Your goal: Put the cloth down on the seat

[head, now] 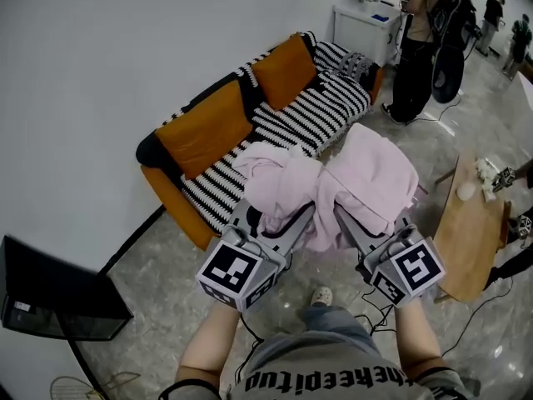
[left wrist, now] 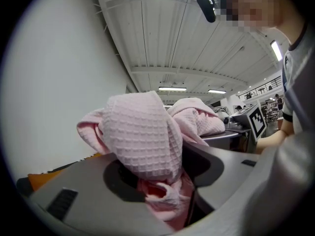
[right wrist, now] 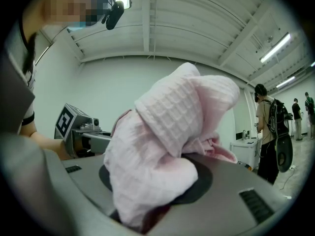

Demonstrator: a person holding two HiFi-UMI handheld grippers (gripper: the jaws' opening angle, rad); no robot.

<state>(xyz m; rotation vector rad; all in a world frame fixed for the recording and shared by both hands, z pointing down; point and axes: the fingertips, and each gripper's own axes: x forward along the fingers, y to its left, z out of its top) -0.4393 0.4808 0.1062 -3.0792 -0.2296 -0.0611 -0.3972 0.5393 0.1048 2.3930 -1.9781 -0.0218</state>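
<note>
Ceiling (left wrist: 187, 33) shows only in gripper views, above the pinched cloth (left wrist: 142, 136).

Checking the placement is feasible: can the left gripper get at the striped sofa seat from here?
Probably yes. The left gripper, shut on the pink cloth, is held just in front of the striped seat, and nothing visible stands between them.

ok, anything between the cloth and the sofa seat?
Nothing visible. The cloth is held up just short of the striped seat. The orange cushions lean at its back. The seat part behind the cloth is hidden.
</note>
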